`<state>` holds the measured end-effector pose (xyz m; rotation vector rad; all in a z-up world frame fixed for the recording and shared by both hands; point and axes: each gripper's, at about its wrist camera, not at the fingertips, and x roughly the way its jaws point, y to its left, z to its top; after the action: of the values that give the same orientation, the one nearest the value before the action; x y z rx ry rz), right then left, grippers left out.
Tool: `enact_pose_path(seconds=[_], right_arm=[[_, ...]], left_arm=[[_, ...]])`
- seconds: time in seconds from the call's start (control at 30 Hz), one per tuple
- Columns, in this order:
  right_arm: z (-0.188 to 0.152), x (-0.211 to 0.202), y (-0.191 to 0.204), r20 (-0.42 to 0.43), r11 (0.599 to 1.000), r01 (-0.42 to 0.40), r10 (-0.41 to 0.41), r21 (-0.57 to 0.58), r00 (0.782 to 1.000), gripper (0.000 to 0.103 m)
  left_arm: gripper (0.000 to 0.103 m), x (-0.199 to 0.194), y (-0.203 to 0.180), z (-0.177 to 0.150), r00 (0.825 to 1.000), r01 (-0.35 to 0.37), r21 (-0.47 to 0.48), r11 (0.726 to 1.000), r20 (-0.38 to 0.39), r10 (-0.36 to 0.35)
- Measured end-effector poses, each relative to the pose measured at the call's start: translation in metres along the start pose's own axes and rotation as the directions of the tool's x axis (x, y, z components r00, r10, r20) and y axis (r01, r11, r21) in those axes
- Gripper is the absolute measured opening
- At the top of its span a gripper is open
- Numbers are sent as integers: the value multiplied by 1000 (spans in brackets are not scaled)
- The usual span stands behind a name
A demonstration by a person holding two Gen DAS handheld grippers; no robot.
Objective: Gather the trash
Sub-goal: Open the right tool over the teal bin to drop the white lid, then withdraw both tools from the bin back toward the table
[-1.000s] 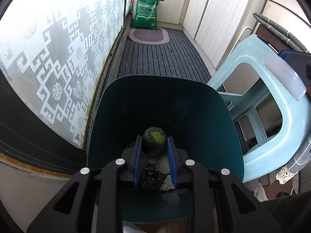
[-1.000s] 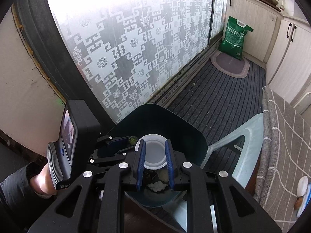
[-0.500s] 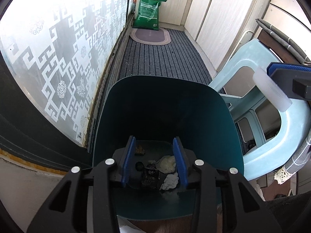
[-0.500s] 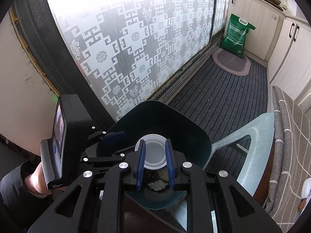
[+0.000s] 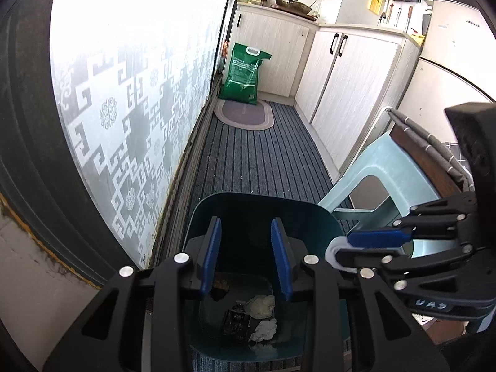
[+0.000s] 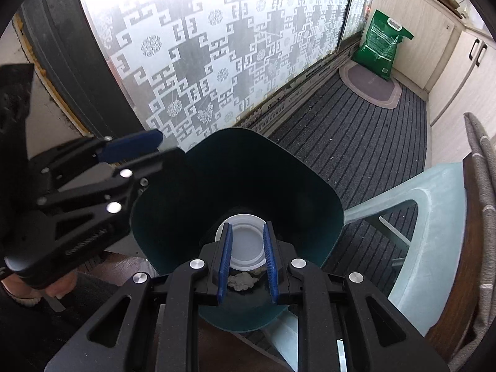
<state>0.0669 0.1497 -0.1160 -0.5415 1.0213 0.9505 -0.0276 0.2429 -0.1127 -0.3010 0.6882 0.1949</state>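
A dark teal trash bin [image 5: 263,214] [image 6: 235,167] stands on the floor below both grippers. In it lie crumpled white tissues [image 5: 262,305], a dark wrapper [image 5: 237,321] and a dark round lump [image 5: 220,286]. My left gripper [image 5: 246,259] is open and empty above the bin's mouth; it also shows at the left of the right wrist view [image 6: 136,152]. My right gripper [image 6: 246,259] is shut on a white plastic lid [image 6: 246,241] held over the bin; it shows at the right of the left wrist view [image 5: 356,246].
A pale blue plastic chair [image 5: 387,173] [image 6: 434,204] stands right of the bin, by a wooden table with a checked cloth [image 6: 483,170]. A patterned glass door [image 5: 130,108] runs along the left. A green bag [image 5: 246,74] and an oval mat [image 5: 245,114] lie beyond, by white cabinets [image 5: 350,77].
My left gripper opened and dropped the dark green-topped lump into the bin, then rose and pulled back. My right gripper moved over the bin, still holding the lid.
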Motion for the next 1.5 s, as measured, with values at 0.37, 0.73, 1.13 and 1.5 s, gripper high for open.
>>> enact_pose_path(seconds=[0.37,0.73,1.13,1.5], right_arm=[[-4,25,1,-35,1000,-24,24,11,999,12],[2,-12,1,50,1000,-9,9,-1,999,12],[-8,-114,-32,299,992,119,-125,39,946,12],[-52,-168,-115,333,958,207,-265,199,905,12]], left_arm=[[30,-12,-1,7,999,16,3,1000,43,-16],[27,-26,-10,18,994,35,16,999,104,-37],[27,-54,-50,43,971,55,76,996,230,-71],[27,-46,-123,57,947,212,145,966,215,-240]])
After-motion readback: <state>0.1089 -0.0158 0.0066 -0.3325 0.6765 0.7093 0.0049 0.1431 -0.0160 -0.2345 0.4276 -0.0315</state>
